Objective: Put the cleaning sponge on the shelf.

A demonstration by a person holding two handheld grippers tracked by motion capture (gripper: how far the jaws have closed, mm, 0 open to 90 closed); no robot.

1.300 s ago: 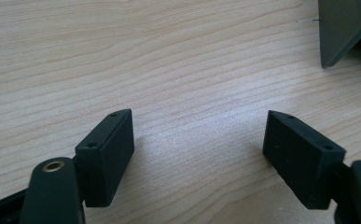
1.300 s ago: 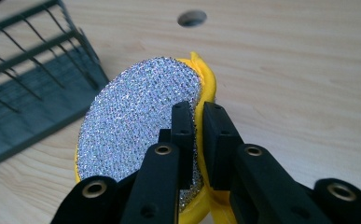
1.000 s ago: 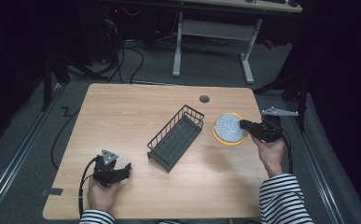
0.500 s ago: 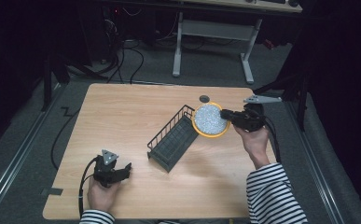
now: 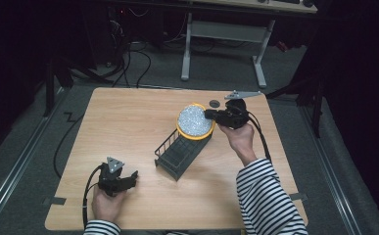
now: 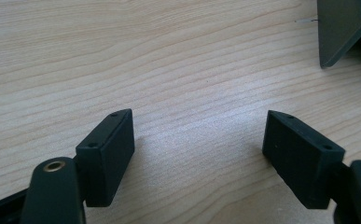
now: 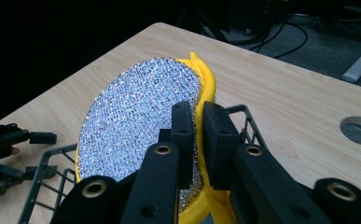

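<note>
R gripper point(image 5: 215, 115) had its jaws pinched on the rim of the yellow sponge point(image 5: 195, 121), held over the far end of the black wire basket point(image 5: 182, 152). L gripper point(image 5: 126, 179) sat wide open & empty, near-left. Risk: thin rim grip, so sponge could slip or snag on the wires.

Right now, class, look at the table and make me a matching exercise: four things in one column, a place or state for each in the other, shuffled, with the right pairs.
Column one:
1. left tool
2. right tool
3. yellow-rimmed sparkly disc
4. black wire basket

Column two:
A. empty, on the table's middle
B. open, resting low on the wood
C. held above the basket's far end
D. shut on the disc's edge

Pairs: 1-B, 2-D, 3-C, 4-A
</note>
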